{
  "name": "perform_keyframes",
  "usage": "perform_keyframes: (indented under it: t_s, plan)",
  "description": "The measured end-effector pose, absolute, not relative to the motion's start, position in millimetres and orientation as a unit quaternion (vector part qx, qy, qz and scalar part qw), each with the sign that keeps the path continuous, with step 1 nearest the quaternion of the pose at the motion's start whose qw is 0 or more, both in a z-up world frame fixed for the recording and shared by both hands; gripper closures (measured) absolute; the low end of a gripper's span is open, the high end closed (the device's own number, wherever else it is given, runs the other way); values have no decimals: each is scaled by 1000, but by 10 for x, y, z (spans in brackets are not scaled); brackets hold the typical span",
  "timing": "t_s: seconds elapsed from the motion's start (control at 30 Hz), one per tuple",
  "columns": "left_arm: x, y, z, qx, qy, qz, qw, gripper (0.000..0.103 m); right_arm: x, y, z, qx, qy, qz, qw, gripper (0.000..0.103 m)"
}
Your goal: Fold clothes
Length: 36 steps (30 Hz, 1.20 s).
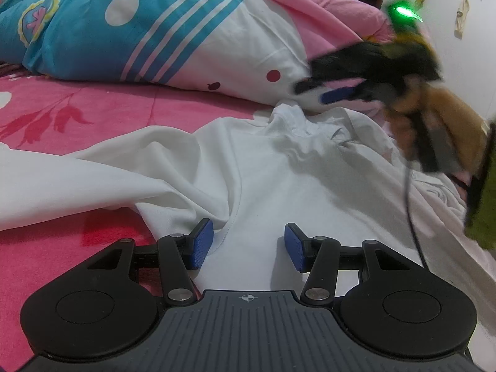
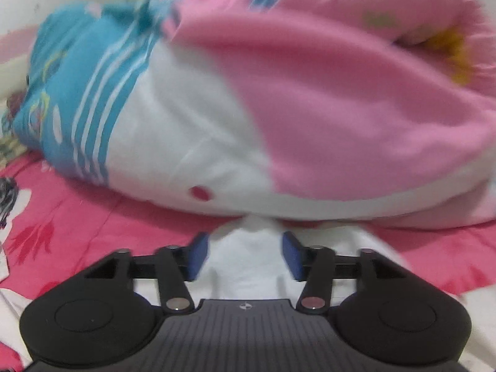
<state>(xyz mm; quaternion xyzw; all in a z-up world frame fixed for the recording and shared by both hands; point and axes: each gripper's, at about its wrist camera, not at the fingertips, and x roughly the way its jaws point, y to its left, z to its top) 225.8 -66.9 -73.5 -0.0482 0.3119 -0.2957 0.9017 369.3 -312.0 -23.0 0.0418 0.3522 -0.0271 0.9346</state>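
Left wrist view. Left gripper [image 1: 249, 246]: jaws spread, pinching nothing, blue pads [image 1: 203, 245] low over the white garment [image 1: 254, 167]. Garment: rumpled, spread ahead of and beneath the fingers on the pink bedsheet [image 1: 62, 117]. Patterned quilt [image 1: 148, 31]: bunched beyond the garment. Right gripper [image 1: 325, 91]: blurred, ahead to the right, over the garment's far edge.

Right wrist view. Right gripper [image 2: 245, 255]: jaws spread; white garment [image 2: 248, 266] lies between and below the fingers, unpinched. Quilt [image 2: 279, 108]: directly ahead, blurred.

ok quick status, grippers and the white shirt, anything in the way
Left gripper open, low over white shirt. Right gripper open at the shirt's far edge. Shirt rumpled, unfolded. Pillow butts against that edge.
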Motion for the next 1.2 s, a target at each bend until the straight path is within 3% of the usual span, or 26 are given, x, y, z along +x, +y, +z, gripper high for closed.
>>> perform_keyframes:
  t_s: [0.23,0.3,0.33,0.57,0.7,0.77,0.87,0.97,1.2]
  plan:
    - [2265,-646,-706,-52,313,-297,900,52,4455,-2895,-530,-14,469,-105,877,47]
    - [2267,-644,-707,-52,314,-297,900,52,4476,-2946,-568,-14,468,-117,876,70]
    - [2267,-645,-709,-52,314,-297,900,52,4430,-2990,-547,2,458,-118,881,92]
    - [2268,-669,-725,-48,313,-295,901,52,3937,-2939,-521,11,330,-110,938,94]
    - [2270,-672,-728,-49,314,-294,901,52,4017,-3105,-712,54,321,-116,939,87]
    - [2270,-671,-727,-50,314,-294,901,52,4084,-3205,-789,73,322,-123,936,56]
    - [2272,-668,-719,-51,315,-295,901,52,4005,-3302,-705,91,318,-119,936,39]
    - [2266,-670,-716,-50,314,-294,901,52,3779,-3379,-525,101,306,-109,940,34]
    - [2165,-419,-501,-103,291,-281,909,49,2994,-3467,-78,174,286,-21,942,32]
